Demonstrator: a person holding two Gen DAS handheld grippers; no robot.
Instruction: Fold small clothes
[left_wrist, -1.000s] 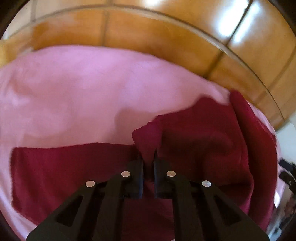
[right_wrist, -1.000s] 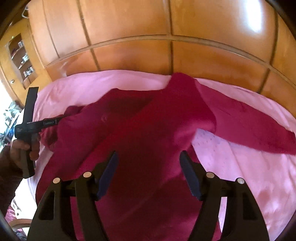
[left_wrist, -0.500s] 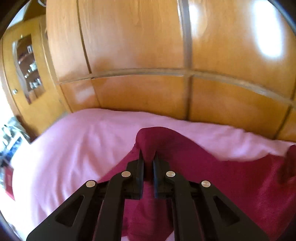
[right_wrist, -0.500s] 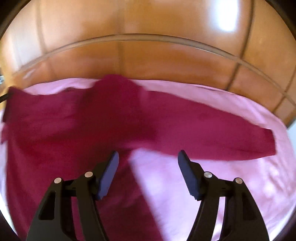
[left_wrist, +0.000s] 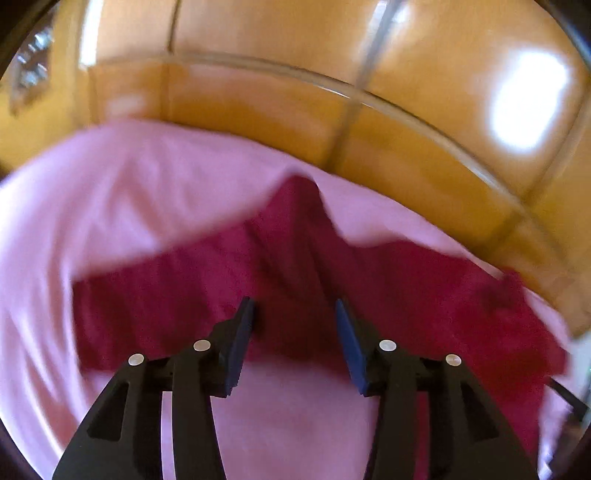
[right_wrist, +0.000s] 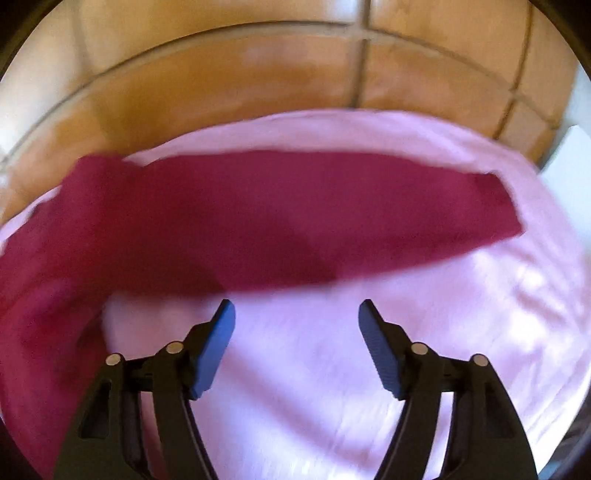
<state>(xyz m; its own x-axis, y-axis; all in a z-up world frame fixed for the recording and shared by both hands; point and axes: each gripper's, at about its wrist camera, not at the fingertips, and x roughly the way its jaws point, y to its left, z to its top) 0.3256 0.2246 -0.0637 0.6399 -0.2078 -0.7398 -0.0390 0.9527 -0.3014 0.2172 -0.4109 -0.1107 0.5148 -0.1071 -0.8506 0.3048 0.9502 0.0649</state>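
Crimson garment (right_wrist: 280, 218) beyond right hand-held gripper (right_wrist: 297, 314)

Dark red garment (right_wrist: 258, 221), spread on pink sheet (right_wrist: 369, 369), long sleeve stretched sideways, blurred

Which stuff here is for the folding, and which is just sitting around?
For the folding:
- dark red garment
- left gripper, jaws just opened, nothing gripped
- right gripper, open

Just around:
- pink sheet under the garment
- wooden panelling behind
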